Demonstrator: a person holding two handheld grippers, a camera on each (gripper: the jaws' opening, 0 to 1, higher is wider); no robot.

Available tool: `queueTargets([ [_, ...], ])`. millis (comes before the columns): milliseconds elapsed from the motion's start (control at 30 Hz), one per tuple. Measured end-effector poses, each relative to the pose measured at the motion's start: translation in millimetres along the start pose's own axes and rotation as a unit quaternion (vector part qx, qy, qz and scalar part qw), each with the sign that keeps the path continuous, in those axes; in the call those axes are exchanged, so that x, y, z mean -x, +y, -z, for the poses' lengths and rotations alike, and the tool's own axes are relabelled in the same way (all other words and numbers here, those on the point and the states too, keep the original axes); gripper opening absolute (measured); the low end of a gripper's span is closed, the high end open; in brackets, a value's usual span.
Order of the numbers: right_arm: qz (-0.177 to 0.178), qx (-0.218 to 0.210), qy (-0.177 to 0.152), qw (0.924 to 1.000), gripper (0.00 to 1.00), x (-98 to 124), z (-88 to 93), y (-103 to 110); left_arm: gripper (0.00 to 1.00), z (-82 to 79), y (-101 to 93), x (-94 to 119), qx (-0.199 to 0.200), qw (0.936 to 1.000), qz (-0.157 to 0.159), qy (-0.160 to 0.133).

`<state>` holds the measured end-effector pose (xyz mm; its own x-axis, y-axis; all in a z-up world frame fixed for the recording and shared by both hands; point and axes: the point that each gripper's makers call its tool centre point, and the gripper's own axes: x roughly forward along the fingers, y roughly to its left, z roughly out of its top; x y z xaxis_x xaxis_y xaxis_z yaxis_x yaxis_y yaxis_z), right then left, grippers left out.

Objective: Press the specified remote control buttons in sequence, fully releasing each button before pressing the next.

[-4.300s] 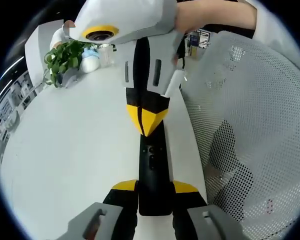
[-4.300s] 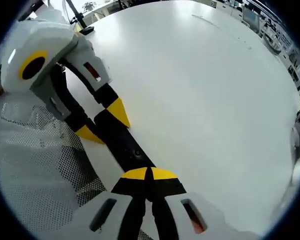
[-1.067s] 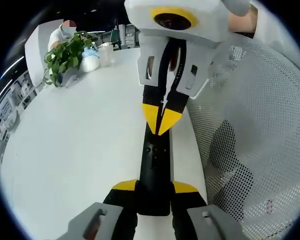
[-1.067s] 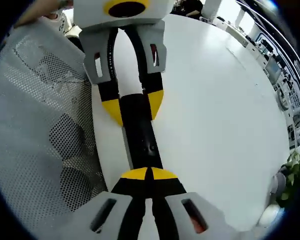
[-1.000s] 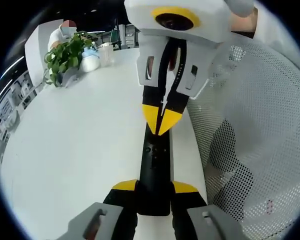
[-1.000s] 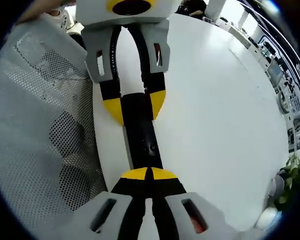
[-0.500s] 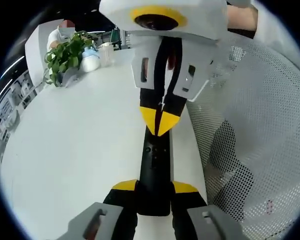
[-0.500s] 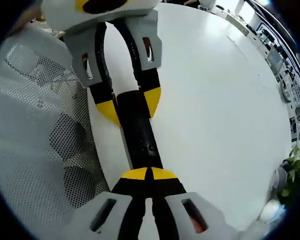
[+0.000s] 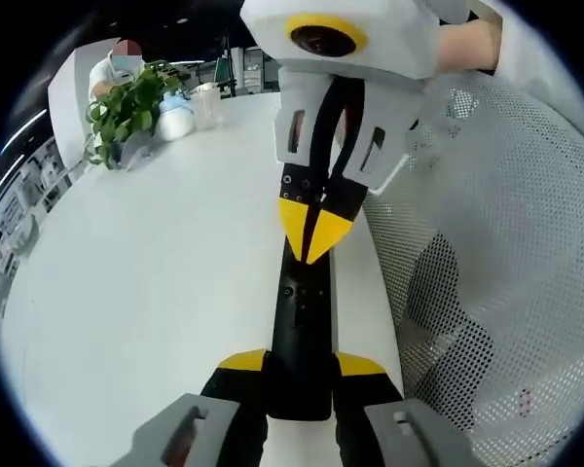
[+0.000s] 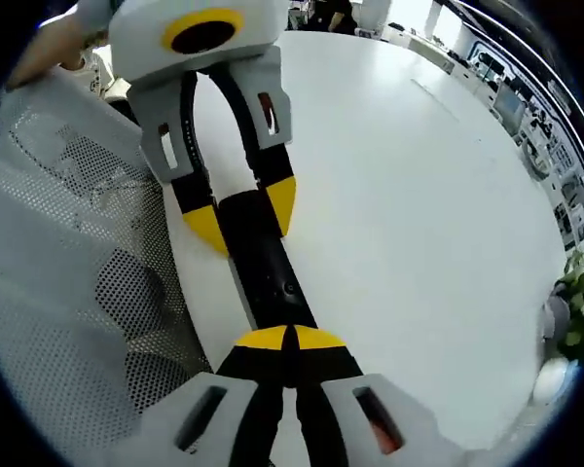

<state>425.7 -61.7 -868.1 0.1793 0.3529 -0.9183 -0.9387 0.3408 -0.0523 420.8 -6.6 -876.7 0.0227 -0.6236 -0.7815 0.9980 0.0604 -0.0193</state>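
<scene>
The left gripper (image 9: pixel 302 365) keeps pinching the near end of the black remote control (image 9: pixel 298 326) at the white table (image 9: pixel 146 282) edge. The right gripper (image 9: pixel 314 233), tips pressed together, has barely shifted over the far end, so it's probably between presses.

Remote control (image 9: pixel 299 321): black plastic, smooth with a slight sheen (buttons too small to judge). Bench (image 9: pixel 146 272): white, smooth, faintly glossy top. Chair back (image 9: pixel 496 253): white perforated mesh, matt; tongs (image 9: pixel 300 368) have yellow-and-black plastic tips on grey matt plastic bodies.
</scene>
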Motion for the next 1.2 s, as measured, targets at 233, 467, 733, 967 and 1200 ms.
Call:
queueTargets([
  [233,-0.01,-0.005,-0.017,0.9998,0.0,-2.0,-4.9,2.1,0.24,0.3,-0.2,0.0,-0.001,1.0,0.0,0.001],
  [467,-0.031,0.006,-0.004,0.9995,0.0,-2.8,-5.8,1.2,0.24,0.1,-0.3,0.4,-0.002,1.0,0.001,0.001],
  [733,-0.039,0.013,0.023,0.9989,0.0,-3.9,-5.1,1.8,0.24,0.1,0.7,0.3,-0.001,1.0,0.001,0.001],
  [967,-0.024,-0.007,-0.006,0.9997,0.0,-2.6,-3.8,1.5,0.24,0.0,1.2,0.1,0.0,1.0,0.001,0.0],
  [1200,0.013,0.036,-0.029,0.9989,0.0,-2.1,-5.4,3.7,0.24,0.3,1.3,-0.3,-0.001,1.0,0.001,0.001],
])
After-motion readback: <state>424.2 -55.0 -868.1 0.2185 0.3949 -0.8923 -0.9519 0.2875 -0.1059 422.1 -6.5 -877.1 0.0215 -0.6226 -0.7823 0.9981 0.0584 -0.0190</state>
